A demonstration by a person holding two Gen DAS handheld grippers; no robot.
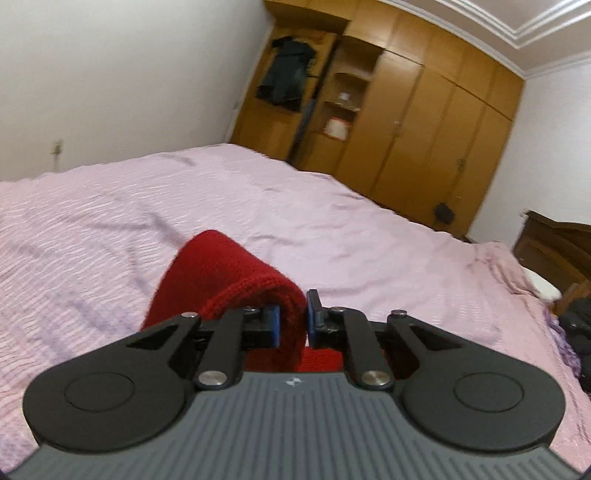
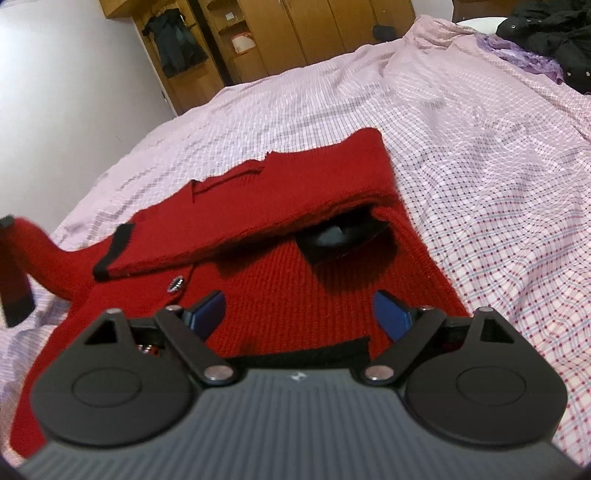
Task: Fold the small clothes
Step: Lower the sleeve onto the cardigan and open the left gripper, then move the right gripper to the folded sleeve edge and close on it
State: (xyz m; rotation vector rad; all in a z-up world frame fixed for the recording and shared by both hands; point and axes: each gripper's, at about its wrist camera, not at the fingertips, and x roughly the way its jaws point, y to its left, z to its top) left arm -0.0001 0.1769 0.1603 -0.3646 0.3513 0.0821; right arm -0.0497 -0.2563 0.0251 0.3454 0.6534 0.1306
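- The red knitted cardigan point(image 2: 295, 266) lies on the pink checked bedspread point(image 2: 480, 184), its body spread flat with the black-trimmed hem point(image 2: 306, 356) nearest the right gripper point(image 2: 299, 312).
- Its long axis runs from that hem away toward the wooden wardrobe point(image 2: 314, 33) at the far side of the room, leaning slightly to the right in the right wrist view.
- 1 sleeve point(image 2: 258, 206) is folded across the chest, running from upper right down to lower left, and ends in a black cuff point(image 2: 110, 251).
- A black patch pocket point(image 2: 343, 240) shows just under the folded sleeve's edge, and 1 dark button point(image 2: 176, 285) sits near the front opening.
- The right gripper hovers over the hem end with its 2 blue pads spread wide, nothing between them.
- The left gripper point(image 1: 293, 325) has its pads pressed together on a fold of red knit point(image 1: 236, 273), which arches up over the left pad and hangs above the bedspread.
- In the right wrist view that same raised part, the other sleeve point(image 2: 40, 247), stands up at the far left edge, off the cardigan's left side, its black cuff hanging down.
- Dark clothes point(image 2: 546, 40) and a purple garment point(image 2: 517, 55) lie at the far right, well apart from the cardigan.
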